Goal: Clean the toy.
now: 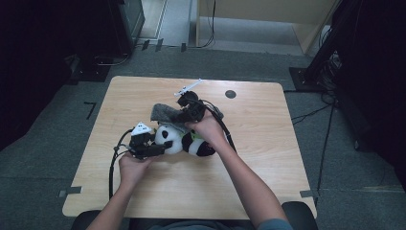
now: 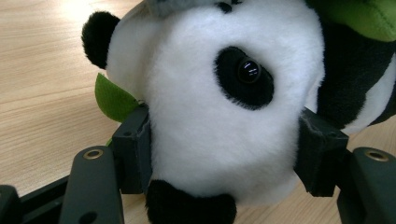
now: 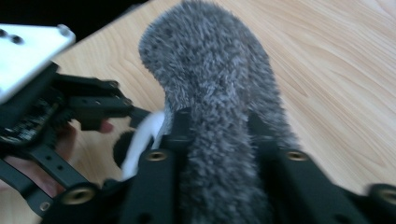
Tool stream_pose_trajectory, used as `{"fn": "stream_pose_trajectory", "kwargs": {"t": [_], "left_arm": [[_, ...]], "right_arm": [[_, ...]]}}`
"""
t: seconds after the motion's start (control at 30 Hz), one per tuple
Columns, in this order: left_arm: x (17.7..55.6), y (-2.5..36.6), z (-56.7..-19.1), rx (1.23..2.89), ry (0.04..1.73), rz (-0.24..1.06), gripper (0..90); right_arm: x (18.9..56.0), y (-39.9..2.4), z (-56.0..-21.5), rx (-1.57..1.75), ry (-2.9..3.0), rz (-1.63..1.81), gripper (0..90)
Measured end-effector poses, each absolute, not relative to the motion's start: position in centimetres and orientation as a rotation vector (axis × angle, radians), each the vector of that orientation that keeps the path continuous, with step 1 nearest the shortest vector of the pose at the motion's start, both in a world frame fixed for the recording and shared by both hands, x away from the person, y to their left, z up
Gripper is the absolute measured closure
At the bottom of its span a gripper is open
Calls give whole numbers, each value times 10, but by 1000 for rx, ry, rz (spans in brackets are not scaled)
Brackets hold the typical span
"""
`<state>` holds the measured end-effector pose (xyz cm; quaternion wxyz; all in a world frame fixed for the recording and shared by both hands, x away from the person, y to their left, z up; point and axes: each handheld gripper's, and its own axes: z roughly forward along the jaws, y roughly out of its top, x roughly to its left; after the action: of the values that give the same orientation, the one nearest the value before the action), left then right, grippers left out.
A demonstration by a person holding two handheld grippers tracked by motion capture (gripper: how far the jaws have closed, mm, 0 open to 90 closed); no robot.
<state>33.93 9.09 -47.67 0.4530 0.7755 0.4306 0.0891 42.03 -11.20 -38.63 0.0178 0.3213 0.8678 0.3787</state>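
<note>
My forearms come in over the near edge of the table [image 1: 268, 191], and the work sits about midway across it, a little toward the left edge.

Nearest to me, my left claw [image 1: 152, 149] lies low over the wood and grips the panda plush [image 1: 184, 140] by its head. In the left gripper view its two black pads press into the white fur on either side of the face [image 2: 219, 126], one black ear [image 2: 99, 37] sticking out to the side and a green leaf [image 2: 114, 98] showing beside the pad. The panda lies on its side on the table, its black-and-white body stretching toward the right edge under my right hand [image 1: 207, 128], with a patch of green on it.

Just beyond, my right claw [image 1: 184, 115] is closed on a grey fuzzy cloth [image 1: 164, 112]. In the right gripper view the grey pile [image 3: 210, 93] runs up between the jaws and they pinch it on both sides; that view is blurred. The cloth hangs over the panda's far side, touching the head.

Farther off, a small dark round spot [image 1: 230, 94] sits near the far edge of the table.
</note>
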Motion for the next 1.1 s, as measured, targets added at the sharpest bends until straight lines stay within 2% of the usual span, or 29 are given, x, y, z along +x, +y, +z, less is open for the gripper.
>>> {"fn": "stream_pose_trajectory", "kwargs": {"t": [0.03, 0.13, 0.17, 0.2, 0.43, 0.67, 1.1], "left_arm": [[339, 91, -477, 1915, 1063, 220, 327], [339, 91, -477, 1917, 1065, 222, 328], [340, 91, -477, 1920, 1072, 213, 332], [340, 91, -478, 1919, 1077, 209, 334], [340, 91, -479, 1931, 1073, 209, 341], [341, 92, -480, 1927, 1074, 204, 339], [341, 92, -481, 1928, 1063, 198, 337]], "right_arm": [[420, -111, -387, 988, 2687, 1198, 606], [420, -109, -388, 976, 2667, 1232, 622], [421, -106, -391, 976, 2678, 1187, 697], [421, -106, -393, 974, 2683, 1163, 715], [413, -109, -396, 955, 2679, 1142, 744], [407, -145, -402, 1013, 2644, 1121, 749], [393, -181, -400, 1016, 2562, 1175, 751]]}}
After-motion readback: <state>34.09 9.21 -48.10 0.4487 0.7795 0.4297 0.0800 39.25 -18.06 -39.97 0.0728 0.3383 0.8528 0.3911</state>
